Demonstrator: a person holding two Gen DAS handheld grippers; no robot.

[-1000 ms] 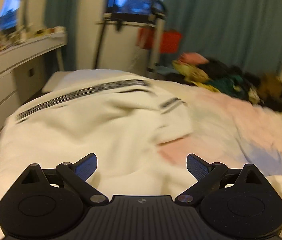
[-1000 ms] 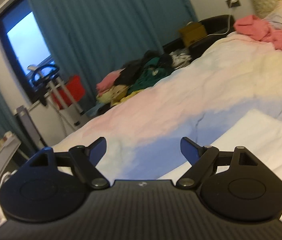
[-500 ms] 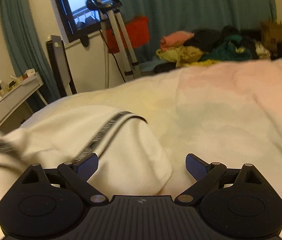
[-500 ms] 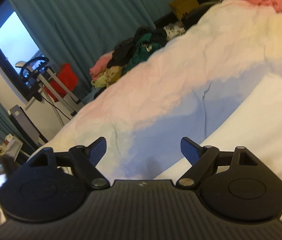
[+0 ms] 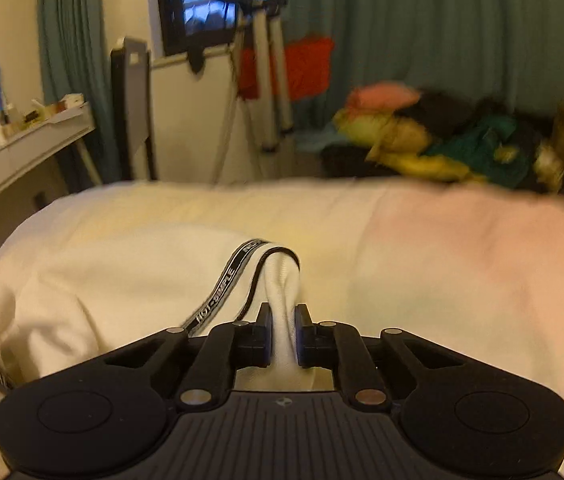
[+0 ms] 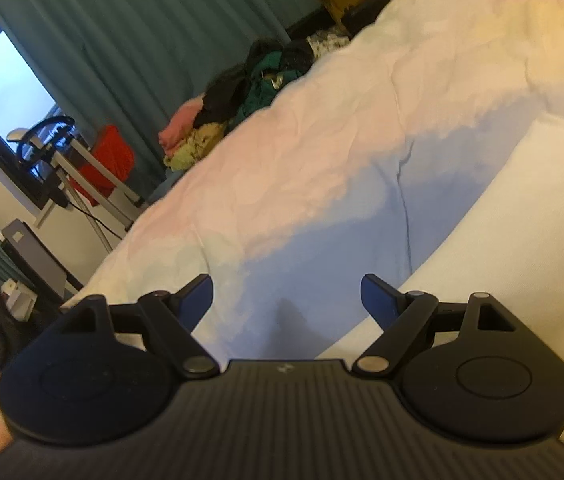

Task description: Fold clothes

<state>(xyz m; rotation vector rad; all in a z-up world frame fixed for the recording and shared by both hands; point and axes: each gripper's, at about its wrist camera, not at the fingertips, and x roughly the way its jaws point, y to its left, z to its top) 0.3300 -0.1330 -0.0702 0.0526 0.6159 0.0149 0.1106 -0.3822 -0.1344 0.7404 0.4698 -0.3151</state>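
Where the wide bed [image 5: 442, 264] fills the foreground, its pale cover runs from cream at the near edge into soft pink and a bluish patch further along. On it lies the white garment [image 5: 121, 280], edged with a black-and-white lettered band [image 5: 225, 284]. The left gripper [image 5: 283, 334] has its jaws pressed together on a pinched ridge of that white cloth, right beside the band. The right gripper [image 6: 286, 294] hovers over the bluish part of the cover with its jaws wide apart and nothing between them; a flat white fabric [image 6: 522, 232] lies just to its right.

Beyond the bed's far side sits a heap of mixed clothes [image 5: 442, 136], pink, yellow, green and black. Further back stand a metal-legged stand [image 5: 269, 80] with something red [image 5: 306, 64] behind it, a white desk [image 5: 21, 140] cluttered with small items, teal curtains [image 5: 442, 20] and a dark-framed window [image 5: 209, 0].

A second ago the left jaws stood open above the spread garment; now they have closed onto its banded edge. The right jaws are as wide as before, though that gripper has tipped and sits lower over the cover.
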